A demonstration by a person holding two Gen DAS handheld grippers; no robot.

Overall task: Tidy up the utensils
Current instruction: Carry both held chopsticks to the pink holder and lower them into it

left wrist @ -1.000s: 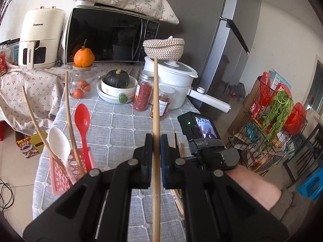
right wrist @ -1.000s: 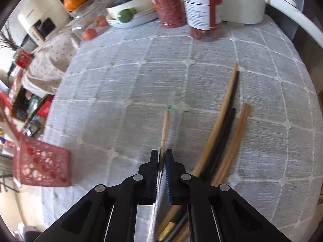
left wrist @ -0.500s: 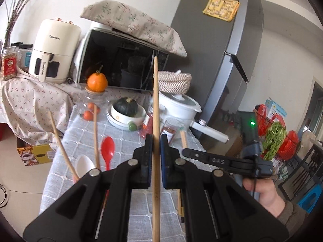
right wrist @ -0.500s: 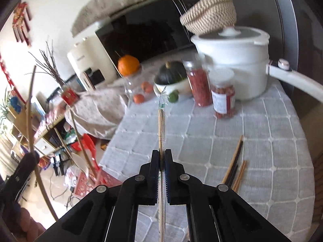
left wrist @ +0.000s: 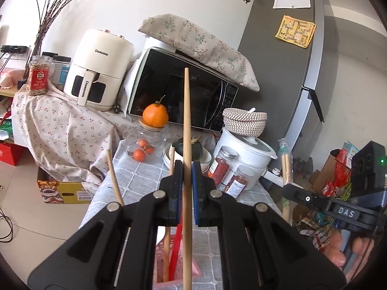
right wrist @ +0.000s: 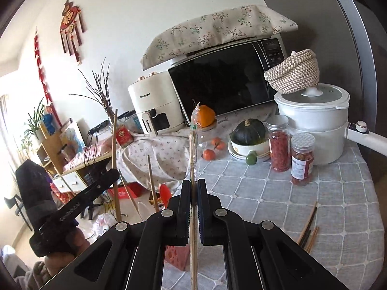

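My left gripper (left wrist: 185, 166) is shut on a long wooden chopstick (left wrist: 186, 120) held upright above the table. My right gripper (right wrist: 193, 186) is shut on a pair of wrapped chopsticks (right wrist: 193, 145), also upright; it shows in the left wrist view (left wrist: 286, 169) at right. A pink utensil basket (left wrist: 179, 261) stands below my left gripper and holds a red spoon (right wrist: 165, 193), a white spoon (right wrist: 143, 209) and wooden sticks (left wrist: 113, 176). Several loose chopsticks (right wrist: 308, 227) lie on the grey tablecloth at the right.
At the table's far end stand a white cooker (right wrist: 314, 120) with a woven basket on top, two spice jars (right wrist: 302, 159), a bowl with a squash (right wrist: 249, 137) and a glass jar with an orange on it (left wrist: 154, 116). A microwave (left wrist: 179, 96) and air fryer (left wrist: 99, 77) are behind.
Both grippers have risen and tilted up from the table, each carrying its chopsticks. The right gripper lifted its wrapped pair off the cloth and moved toward the basket side.
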